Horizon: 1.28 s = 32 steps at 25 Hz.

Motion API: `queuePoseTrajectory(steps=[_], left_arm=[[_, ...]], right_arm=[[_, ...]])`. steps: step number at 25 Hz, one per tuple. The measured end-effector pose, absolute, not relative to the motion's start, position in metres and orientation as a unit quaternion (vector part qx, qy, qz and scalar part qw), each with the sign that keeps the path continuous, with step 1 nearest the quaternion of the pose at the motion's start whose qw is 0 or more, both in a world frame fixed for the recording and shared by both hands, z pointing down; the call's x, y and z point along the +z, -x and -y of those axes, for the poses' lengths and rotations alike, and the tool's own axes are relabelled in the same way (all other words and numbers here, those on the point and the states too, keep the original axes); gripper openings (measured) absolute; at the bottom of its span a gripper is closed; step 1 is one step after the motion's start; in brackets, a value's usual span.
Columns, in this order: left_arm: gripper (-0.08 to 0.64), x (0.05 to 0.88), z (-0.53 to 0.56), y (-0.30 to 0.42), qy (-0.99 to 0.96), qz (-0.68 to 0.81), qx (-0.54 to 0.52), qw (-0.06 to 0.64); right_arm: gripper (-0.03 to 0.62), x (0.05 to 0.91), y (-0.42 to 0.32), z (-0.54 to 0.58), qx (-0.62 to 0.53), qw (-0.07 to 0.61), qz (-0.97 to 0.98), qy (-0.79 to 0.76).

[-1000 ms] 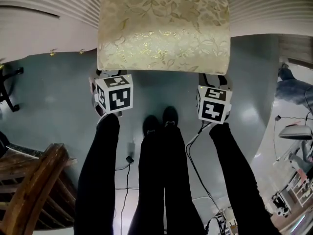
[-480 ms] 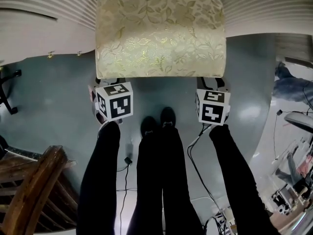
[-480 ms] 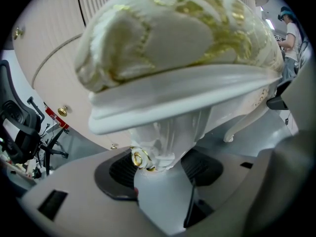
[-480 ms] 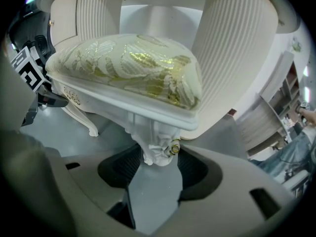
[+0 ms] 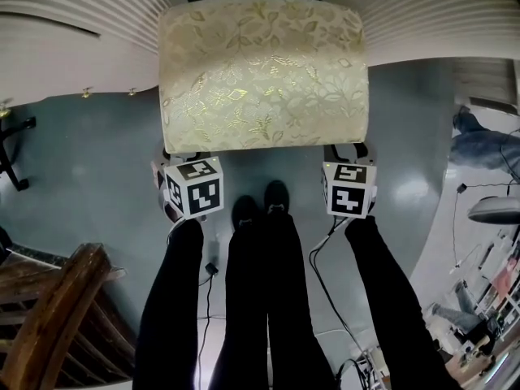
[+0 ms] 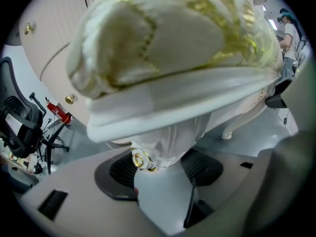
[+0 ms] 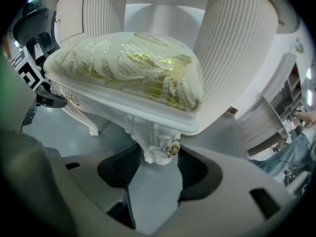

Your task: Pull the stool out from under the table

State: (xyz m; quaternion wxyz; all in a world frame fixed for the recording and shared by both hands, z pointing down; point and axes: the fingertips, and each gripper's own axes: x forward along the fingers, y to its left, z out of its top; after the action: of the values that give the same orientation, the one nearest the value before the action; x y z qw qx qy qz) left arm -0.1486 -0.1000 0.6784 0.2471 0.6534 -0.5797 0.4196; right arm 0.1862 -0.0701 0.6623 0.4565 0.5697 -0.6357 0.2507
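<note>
The stool (image 5: 264,71) has a cream seat with gold leaf pattern and white carved legs. It stands on the grey floor, its far edge at the gap between the white table's fluted pedestals (image 5: 73,23). My left gripper (image 6: 160,164) is shut on the top of the stool's front left leg (image 6: 165,144); its marker cube (image 5: 195,187) shows just below the seat's near edge. My right gripper (image 7: 158,167) is shut on the front right leg (image 7: 158,144), with its cube (image 5: 349,189) under the seat's right corner. The seat hides both pairs of jaws in the head view.
My legs and shoes (image 5: 264,205) stand between the two grippers. A dark wooden chair (image 5: 57,315) is at the lower left, and cables (image 5: 211,266) trail on the floor. An office chair base (image 5: 12,149) sits far left; another person (image 5: 479,145) is at the right.
The stool has slid out from under the table toward me, and more of its seat shows. Both grippers have drawn back with it, still on the front legs.
</note>
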Motion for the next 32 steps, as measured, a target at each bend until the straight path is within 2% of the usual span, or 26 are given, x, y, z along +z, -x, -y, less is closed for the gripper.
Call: queuePoseTrajectory(steps=[32], left_arm=[[0.29, 0.6773, 0.0901, 0.1479, -0.637, 0.563, 0.449, 0.275]], right_arm=[[0.238, 0.6592, -0.1886, 0.0655, 0.265, 0.484, 0.632, -0.545]])
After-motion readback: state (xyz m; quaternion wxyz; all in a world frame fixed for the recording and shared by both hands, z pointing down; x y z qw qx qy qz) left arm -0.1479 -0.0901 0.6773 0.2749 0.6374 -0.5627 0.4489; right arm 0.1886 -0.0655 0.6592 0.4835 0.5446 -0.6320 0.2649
